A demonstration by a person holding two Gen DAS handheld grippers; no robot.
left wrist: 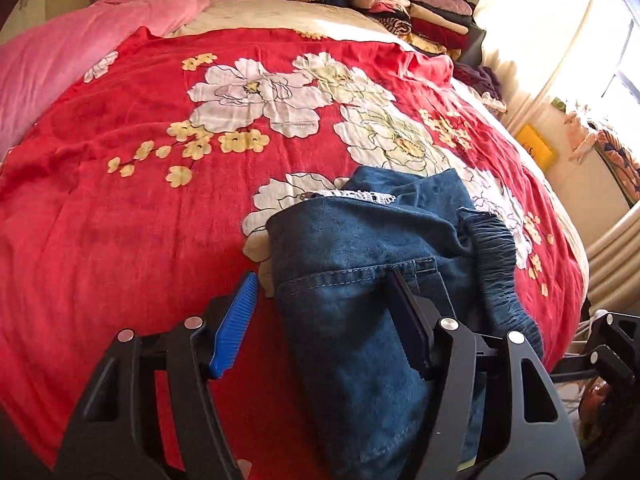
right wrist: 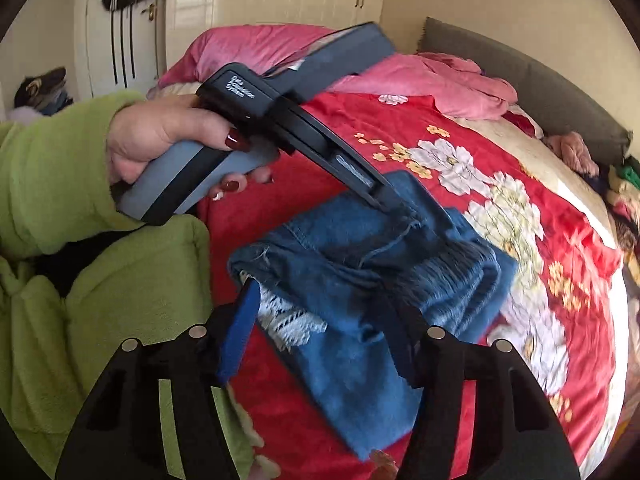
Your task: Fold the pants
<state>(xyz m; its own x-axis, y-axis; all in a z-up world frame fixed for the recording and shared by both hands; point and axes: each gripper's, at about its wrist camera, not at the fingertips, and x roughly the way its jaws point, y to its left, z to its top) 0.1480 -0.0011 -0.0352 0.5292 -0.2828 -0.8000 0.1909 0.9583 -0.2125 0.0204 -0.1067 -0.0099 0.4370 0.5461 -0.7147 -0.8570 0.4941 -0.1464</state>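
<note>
Folded blue jeans (left wrist: 360, 264) lie on the red flowered bedspread (left wrist: 140, 200) near the bed's front edge, with white lace showing at a fold. My left gripper (left wrist: 324, 280) is open, its fingers straddling the jeans' near left part. In the right wrist view the jeans (right wrist: 360, 280) lie just ahead, and the left gripper's tip (right wrist: 394, 204) rests on their far side. My right gripper (right wrist: 316, 300) is open over the jeans' near edge, with denim between its fingers.
A pink blanket (left wrist: 120, 12) lies at the bed's far left and piles of folded clothes (left wrist: 400, 4) at the far right. A radiator and window (left wrist: 608, 240) are on the right. My green-sleeved arm (right wrist: 52, 168) fills the left of the right wrist view.
</note>
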